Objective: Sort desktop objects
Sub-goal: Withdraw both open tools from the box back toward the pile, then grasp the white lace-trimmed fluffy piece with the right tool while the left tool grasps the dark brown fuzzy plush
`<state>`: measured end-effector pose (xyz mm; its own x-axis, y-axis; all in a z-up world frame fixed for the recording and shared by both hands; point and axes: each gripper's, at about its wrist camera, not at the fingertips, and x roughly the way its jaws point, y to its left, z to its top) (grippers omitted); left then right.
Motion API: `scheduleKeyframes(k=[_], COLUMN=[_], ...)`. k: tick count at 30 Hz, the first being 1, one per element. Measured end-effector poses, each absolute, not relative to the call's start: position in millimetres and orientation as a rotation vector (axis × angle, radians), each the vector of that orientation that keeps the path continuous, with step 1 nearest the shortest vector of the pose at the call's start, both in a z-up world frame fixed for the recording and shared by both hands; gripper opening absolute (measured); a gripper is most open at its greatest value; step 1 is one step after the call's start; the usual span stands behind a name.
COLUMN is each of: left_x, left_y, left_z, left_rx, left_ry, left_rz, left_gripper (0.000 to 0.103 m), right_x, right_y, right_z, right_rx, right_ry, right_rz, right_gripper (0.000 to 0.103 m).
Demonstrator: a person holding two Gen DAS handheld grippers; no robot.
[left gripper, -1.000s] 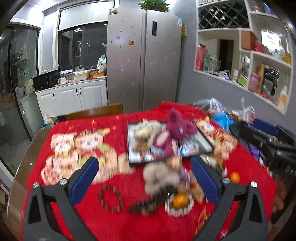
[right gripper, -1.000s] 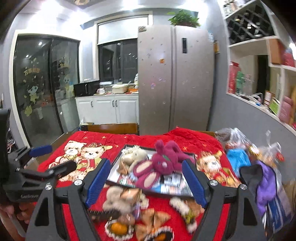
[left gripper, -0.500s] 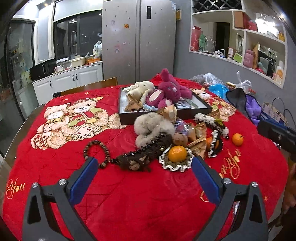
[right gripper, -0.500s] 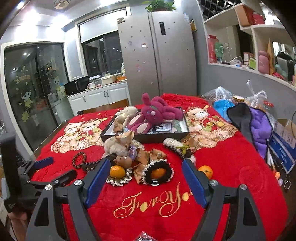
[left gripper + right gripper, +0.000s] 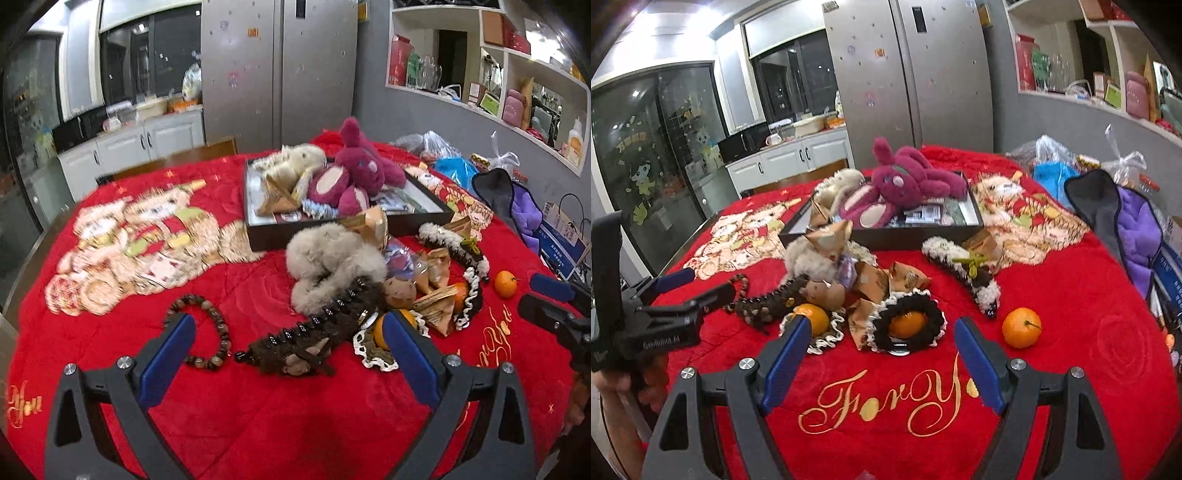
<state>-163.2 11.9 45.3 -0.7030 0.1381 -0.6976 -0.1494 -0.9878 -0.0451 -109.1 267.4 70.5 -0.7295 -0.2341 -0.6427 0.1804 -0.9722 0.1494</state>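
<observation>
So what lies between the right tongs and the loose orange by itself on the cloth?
Nothing: in the right wrist view, only bare red cloth separates the open right tongs from the loose orange.

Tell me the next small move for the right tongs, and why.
Probably ease the right tongs forward and down over the orange fruit ringed by a black crocheted band. They are open and empty, and that fruit lies right ahead between their tips, nearer than the dark tray.
</observation>
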Motion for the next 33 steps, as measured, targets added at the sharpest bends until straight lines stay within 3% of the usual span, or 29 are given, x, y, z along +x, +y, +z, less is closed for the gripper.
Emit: scheduleKeyframes(k=[9,20,24,29,33], left_x=[-197,-222,-222,-218,-207], left_y=[32,18,21,21,27], left_z=[15,-25,-26,-24,-20], left_rx=[-1.199,-1.325,-1.329,-1.313,-1.297], left_ry=[0.139,-0.018,0.012,0.005,0.037], left_rz=[2.660,2.584,2.593,2.590,2.623], left_gripper=[0.102,0.103,0.102,0.092,0.078], right_x=[-147,-178,-181,-178,-175], right_y=[258,256,255,256,255], right_z=[41,9,-1,-3,-4], right_rx=[1.142,1.239,1.269,1.244,1.232], right_ry=[-0.095,-0.093,-0.080,-0.056,-0.041], right_rz=[-2.663,-2.629,-2.600,-2.605,-2.596], right_gripper=[0.082,0.082,0.082,0.082,0.074])
